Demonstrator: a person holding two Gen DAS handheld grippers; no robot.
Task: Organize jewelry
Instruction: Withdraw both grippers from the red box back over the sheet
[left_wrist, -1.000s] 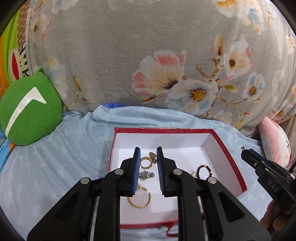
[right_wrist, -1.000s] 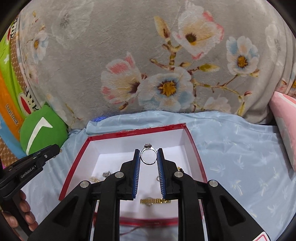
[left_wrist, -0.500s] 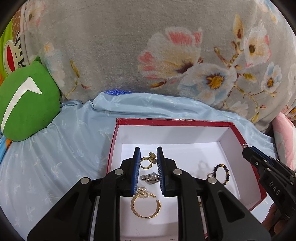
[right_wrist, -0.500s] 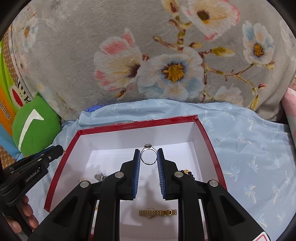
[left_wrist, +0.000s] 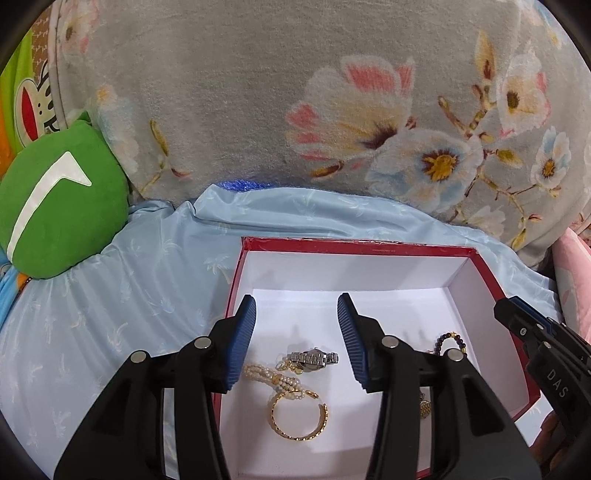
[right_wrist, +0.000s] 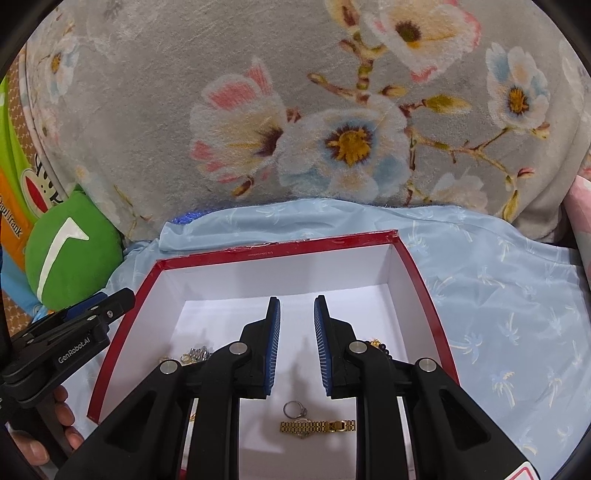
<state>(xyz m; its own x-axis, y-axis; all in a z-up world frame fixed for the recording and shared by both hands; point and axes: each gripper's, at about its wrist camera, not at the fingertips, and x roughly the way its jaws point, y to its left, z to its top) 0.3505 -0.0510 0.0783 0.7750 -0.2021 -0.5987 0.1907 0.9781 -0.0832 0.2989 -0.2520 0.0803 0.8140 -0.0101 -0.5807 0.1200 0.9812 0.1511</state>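
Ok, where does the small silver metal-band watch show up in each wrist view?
Left wrist: the silver metal-band watch lies just below centre, on the box floor.
Right wrist: lower left, partly hidden, near the box's left wall.
Shared landmark: the red-rimmed white cardboard box, seen in both views.

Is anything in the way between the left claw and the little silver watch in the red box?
Nothing visible. The left gripper is empty, its jaws opening, and the silver watch lies uncovered below it on the floor of the red box. The pearl bracelet lies beside the watch, not over it.
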